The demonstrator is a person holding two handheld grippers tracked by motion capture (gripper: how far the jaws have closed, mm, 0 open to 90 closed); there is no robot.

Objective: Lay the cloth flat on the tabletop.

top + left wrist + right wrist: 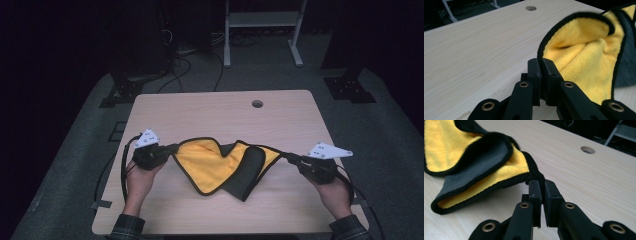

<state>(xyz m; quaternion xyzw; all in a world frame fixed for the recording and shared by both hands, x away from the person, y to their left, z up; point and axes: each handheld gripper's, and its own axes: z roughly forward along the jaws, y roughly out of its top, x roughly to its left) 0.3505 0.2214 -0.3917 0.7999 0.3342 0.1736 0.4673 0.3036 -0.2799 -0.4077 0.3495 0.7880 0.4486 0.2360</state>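
A yellow cloth (207, 165) with a grey reverse and black edging hangs slack between my two grippers over the wooden table (225, 112). My left gripper (172, 149) is shut on the cloth's left corner; its own view shows the gripper (541, 61) pinching the black hem, with the yellow pile (584, 57) bulging beyond. On the right, my right gripper (289, 156) is shut on the other corner, seen up close where the gripper (540, 182) clamps the black edge. The cloth (474, 162) lies folded there, grey over yellow. Its sagging middle rests on the table.
A round cable hole (257, 104) sits near the table's far edge. Beyond the table are a white frame (262, 30), dark stands and floor cables (185, 65). A hand and sleeve hold each gripper near the front edge.
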